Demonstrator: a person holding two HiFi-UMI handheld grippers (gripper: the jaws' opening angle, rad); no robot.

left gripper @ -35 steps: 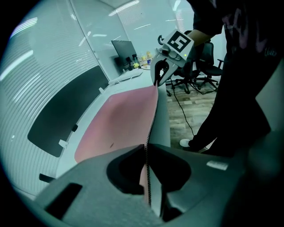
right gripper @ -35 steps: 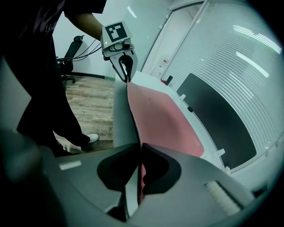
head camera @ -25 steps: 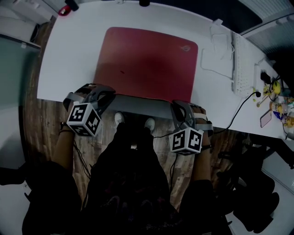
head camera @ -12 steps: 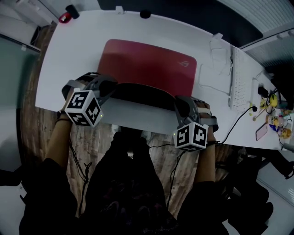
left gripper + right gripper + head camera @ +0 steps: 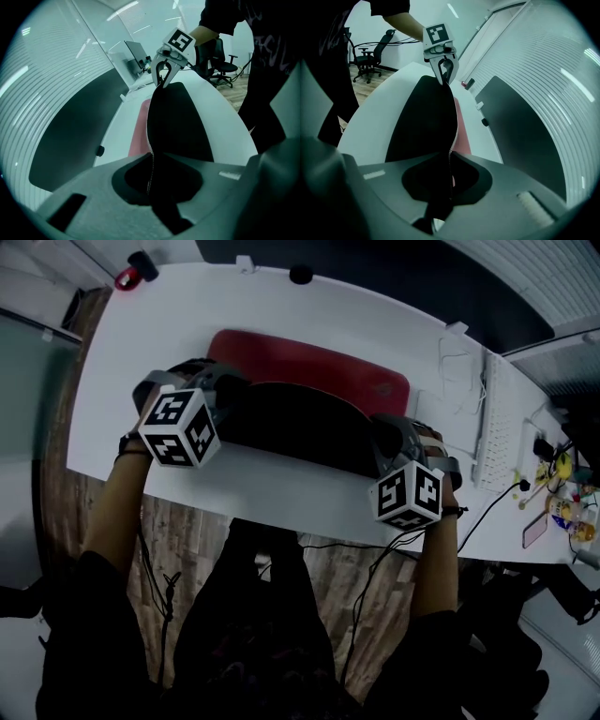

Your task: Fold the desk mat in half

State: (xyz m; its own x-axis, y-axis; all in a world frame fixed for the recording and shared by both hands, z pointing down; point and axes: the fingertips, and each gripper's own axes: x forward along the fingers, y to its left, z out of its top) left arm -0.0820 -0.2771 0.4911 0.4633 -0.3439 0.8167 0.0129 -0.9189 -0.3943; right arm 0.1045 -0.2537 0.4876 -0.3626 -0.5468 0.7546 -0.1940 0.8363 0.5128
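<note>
The desk mat is red on top and black underneath, and it lies on the white table. Its near edge is lifted and folded over toward the far edge, so only a red strip shows at the back. My left gripper is shut on the mat's left corner, and my right gripper is shut on the right corner. In the left gripper view the mat's stitched edge runs from my left gripper to the right gripper. The right gripper view mirrors this: the edge runs from my right gripper to the left gripper.
A white keyboard and white cables lie to the right of the mat. Small items and a phone sit at the far right. A black knob and a red-black object are at the table's back edge. Office chairs stand behind.
Both grippers have moved from the table's near edge toward the far side, carrying the mat's near edge up and over. The black underside now covers most of the red.
</note>
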